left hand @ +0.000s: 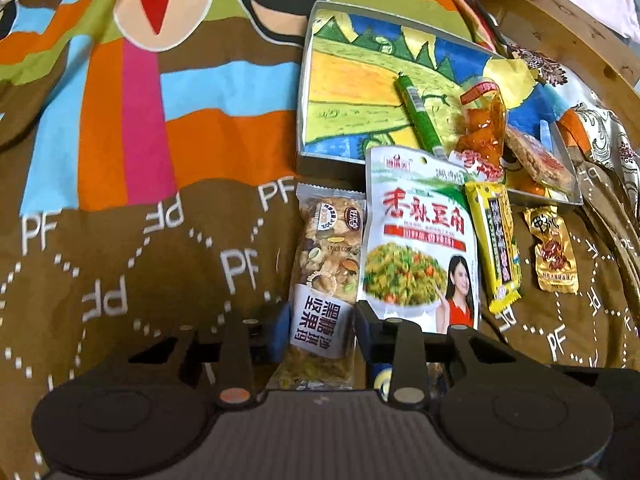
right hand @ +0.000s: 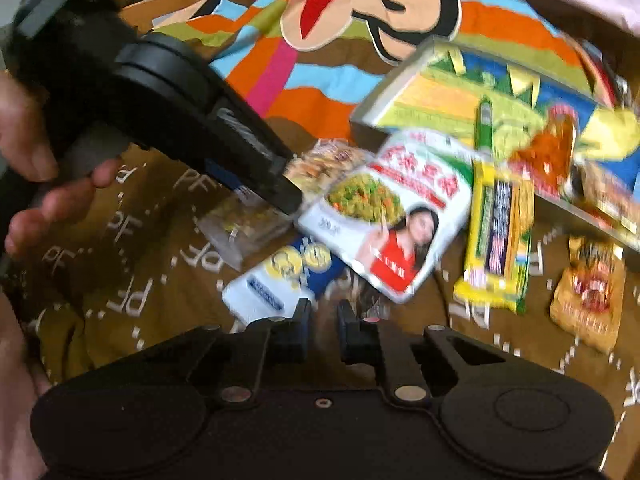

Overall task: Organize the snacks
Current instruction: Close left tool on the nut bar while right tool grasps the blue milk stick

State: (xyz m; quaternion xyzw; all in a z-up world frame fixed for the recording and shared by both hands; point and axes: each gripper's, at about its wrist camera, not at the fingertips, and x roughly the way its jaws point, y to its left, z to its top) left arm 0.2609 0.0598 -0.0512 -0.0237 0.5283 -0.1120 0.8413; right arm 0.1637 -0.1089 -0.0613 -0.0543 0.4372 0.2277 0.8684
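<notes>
Left wrist view shows your left gripper (left hand: pixel 322 330) clamped on the nut bar (left hand: pixel 326 276), ready to lift toward the painted tray (left hand: pixel 316 80); your right gripper (right hand: pixel 324 330) looks clenched, perhaps pinching the blue-and-white packet (right hand: pixel 276 280), though blur obscures contact

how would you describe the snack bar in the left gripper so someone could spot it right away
Start at the painted tray on the brown blanket. Just in front of its near left corner lies the nut bar, left of the big white pouch. It alone has a clear wrapper showing nuts, and the left gripper pinches its white label.
</notes>
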